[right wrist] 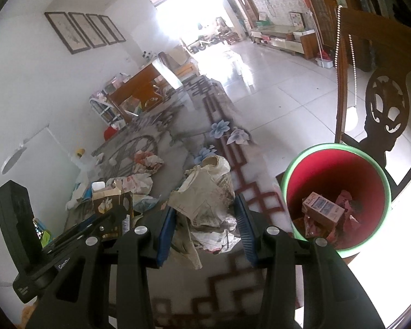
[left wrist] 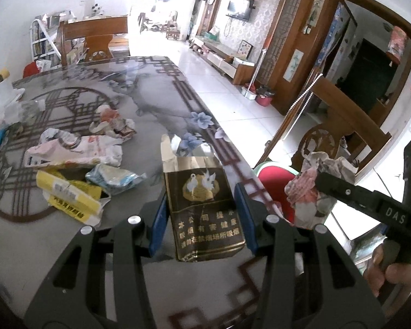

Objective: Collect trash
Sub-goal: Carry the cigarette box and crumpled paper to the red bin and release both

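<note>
Two items are in hand. Left hand-held gripper point(left wrist: 202, 216) is clamped across a dark cigarette carton point(left wrist: 204, 205): light, thin card, crushable, best taken across its flat sides. Right hand-held gripper point(right wrist: 205, 227) is closed on a crumpled newspaper wad point(right wrist: 208, 200): soft and springy, needing a grip through its bulk. Beyond, more wrappers point(left wrist: 76, 150) lie on the counter point(left wrist: 156, 96). Just off the counter's edge stands the red bin point(right wrist: 337, 175), partly filled.

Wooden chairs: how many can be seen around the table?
2. One wooden chair stands at the far end of the table; the other wooden chair stands at the table's right side, behind the red bin. More may be hidden out of view.
</note>
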Motion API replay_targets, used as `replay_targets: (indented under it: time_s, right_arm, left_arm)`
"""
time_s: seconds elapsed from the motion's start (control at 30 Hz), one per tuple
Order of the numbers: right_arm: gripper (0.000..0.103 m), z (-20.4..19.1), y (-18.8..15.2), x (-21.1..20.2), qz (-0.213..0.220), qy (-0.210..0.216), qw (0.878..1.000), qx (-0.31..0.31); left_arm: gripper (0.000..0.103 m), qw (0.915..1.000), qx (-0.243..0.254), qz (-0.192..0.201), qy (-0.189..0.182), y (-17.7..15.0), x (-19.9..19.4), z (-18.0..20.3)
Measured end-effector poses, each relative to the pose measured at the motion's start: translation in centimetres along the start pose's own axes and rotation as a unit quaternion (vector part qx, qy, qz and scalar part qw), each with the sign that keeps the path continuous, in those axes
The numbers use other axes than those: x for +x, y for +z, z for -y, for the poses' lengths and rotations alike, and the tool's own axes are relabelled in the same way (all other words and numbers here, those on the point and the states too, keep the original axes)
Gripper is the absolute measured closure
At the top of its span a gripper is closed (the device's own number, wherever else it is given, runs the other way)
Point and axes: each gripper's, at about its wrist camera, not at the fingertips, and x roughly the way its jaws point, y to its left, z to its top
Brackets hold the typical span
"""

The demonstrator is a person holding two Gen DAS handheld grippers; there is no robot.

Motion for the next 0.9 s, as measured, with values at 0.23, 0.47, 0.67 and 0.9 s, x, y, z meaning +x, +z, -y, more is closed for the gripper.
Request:
replay_targets:
  time_s: [0.23, 0.47, 0.67, 0.9]
  right_arm:
    - [0.062, 1.9, 0.7, -1.0, 0.013, -0.017, 1.000, 0.009]
    - [0.062, 5.5, 0.3, -1.4, 0.021, -0.034, 0.998, 0.049]
    - [0.061, 8.4, 0.1, -2.2, 0.033, -0.065, 0.995, 0.074]
    - [0.060, 12.3, -0.3, -2.3, 0.035, -0.101, 0.988, 0.108]
  left_arm:
    - [0.059, 0.9997, 0.007, -0.009, -0.023, 0.7, 1.2, 1.9]
    - [0.058, 0.9985, 0.007, -0.031, -0.045, 0.2, 2.7, 3.0]
    - [0.058, 0.9961, 0.016, -0.050, -0.072, 0.4, 4.8, 4.7]
    - [0.058, 0.9875, 0.039, -0.082, -0.129, 1.6, 9.2, 8.6]
